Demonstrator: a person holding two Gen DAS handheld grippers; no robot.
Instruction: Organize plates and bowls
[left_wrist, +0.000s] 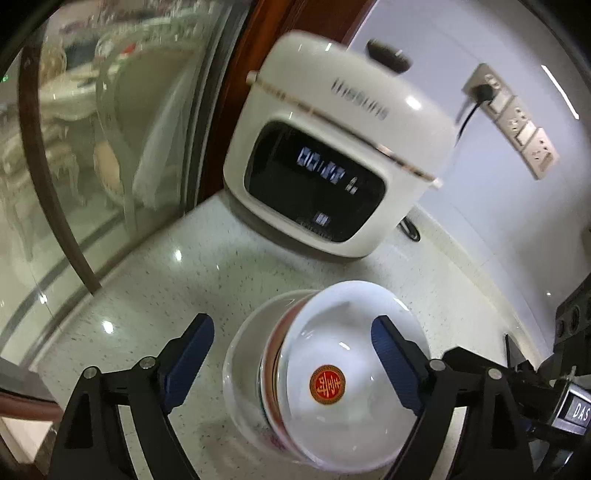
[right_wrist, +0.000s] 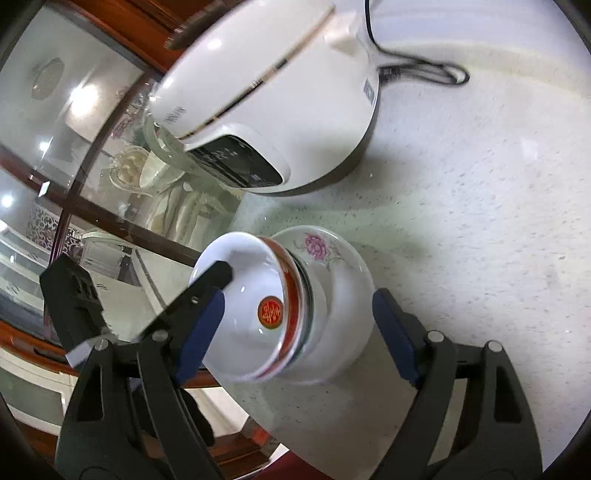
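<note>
Speckled countertop (left_wrist: 207, 266) — stacked bowls (left_wrist: 332, 373) on plate (right_wrist: 343, 266), lower bowls' count unclear.

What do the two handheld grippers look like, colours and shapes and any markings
Both are alike: the left gripper and the right gripper each have two black angular plastic fingers with triangular cut-outs, round silver pivot bolts, and dark blue ribbed pads on the inner faces. In the left wrist view, part of the right gripper's black body shows at the right edge, with a white label reading "DAS". No hands or sleeves are visible.
</note>
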